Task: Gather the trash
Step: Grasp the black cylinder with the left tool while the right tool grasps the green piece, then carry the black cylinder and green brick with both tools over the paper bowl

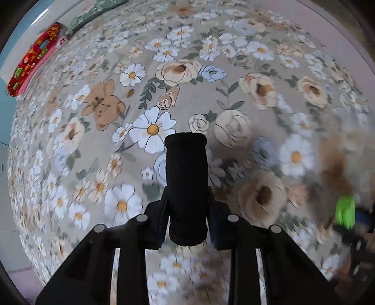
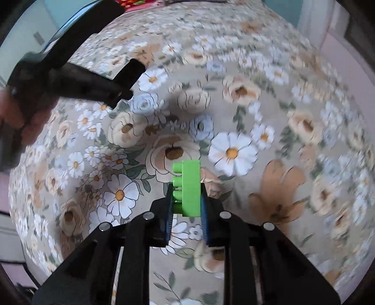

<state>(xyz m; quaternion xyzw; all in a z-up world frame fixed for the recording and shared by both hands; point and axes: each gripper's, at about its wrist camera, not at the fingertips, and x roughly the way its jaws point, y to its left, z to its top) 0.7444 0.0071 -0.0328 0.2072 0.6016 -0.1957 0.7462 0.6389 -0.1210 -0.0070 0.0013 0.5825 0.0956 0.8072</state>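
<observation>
A: Two pieces of trash, two tongs, and both pairs are loaded. The left tongs (image 1: 186, 187) pinch a black cylinder (image 1: 186, 169), fuzzy-looking and held lengthwise between the fingers, clear above the floral bedspread (image 1: 234, 93).

B: And the right tongs (image 2: 186, 194) are pressed onto one green toy brick (image 2: 187, 187), studs facing left in the right wrist view. It also hangs above the bed, somewhere over the middle of the spread, not touching it.

A: So, carrying is the step in hand, I'd say. How do you do it well?

B: Keep both squeezes firm and steady. The brick is hard and slick, gripped low on its body, so a sudden twist of the wrist could lever it out. The cylinder looks soft, so it should forgive more.

A: Watch the spacing too. The left tongs cross the upper left of the right wrist view, with a hand (image 2: 21, 117) behind them. Close neighbours.

B: Agreed, keep them apart so neither load gets knocked. No bin shows in either view, so where to drop them I can't tell.

A: Count for the record?

B: One cylinder, one brick, one red patterned cushion (image 1: 32, 58) at the bed's far left edge, one green cloth (image 1: 93, 14) along the far edge beside it. No other loose trash that I can see.
</observation>
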